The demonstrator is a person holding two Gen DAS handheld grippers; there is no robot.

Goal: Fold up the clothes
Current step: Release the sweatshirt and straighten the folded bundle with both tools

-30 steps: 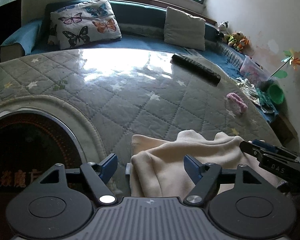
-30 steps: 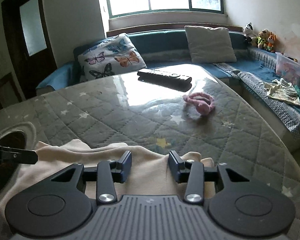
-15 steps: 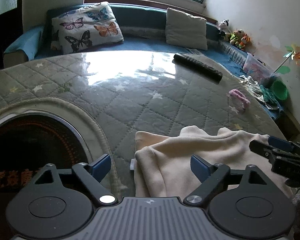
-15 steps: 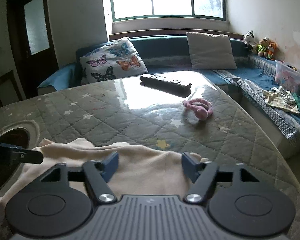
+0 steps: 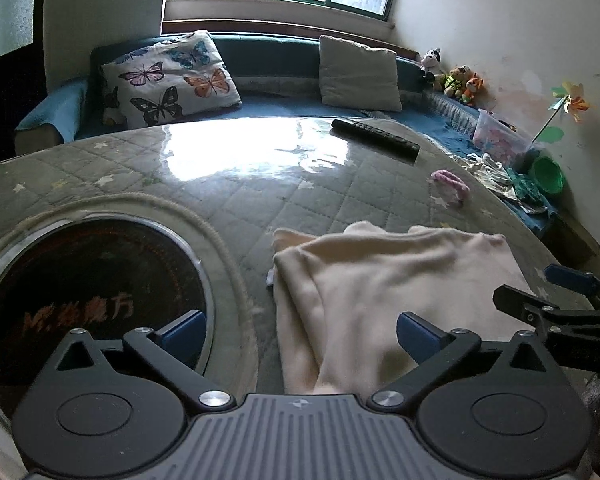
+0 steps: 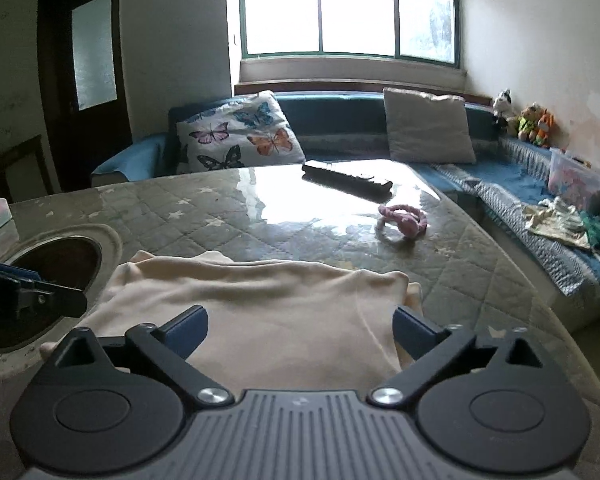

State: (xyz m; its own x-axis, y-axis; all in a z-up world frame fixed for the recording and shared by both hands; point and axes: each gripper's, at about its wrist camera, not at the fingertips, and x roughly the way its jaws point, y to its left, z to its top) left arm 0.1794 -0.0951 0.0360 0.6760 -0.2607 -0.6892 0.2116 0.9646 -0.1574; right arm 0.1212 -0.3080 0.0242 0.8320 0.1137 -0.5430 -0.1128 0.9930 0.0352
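A cream garment (image 5: 384, 280) lies folded flat on the quilted grey table cover (image 5: 228, 184); it also shows in the right wrist view (image 6: 268, 304). My left gripper (image 5: 300, 334) is open and empty, held above the garment's near left edge. My right gripper (image 6: 300, 330) is open and empty, above the garment's near right part. Each gripper shows at the edge of the other's view: the right one (image 5: 556, 300) and the left one (image 6: 28, 292).
A round dark inset (image 5: 88, 296) sits in the table to the left of the garment. A black remote (image 6: 346, 180) and a pink hair band (image 6: 402, 222) lie farther back. A blue sofa (image 6: 340, 116) with cushions runs behind and to the right.
Both grippers have opened wide and drawn back and up from the garment. The garment lies released on the table.
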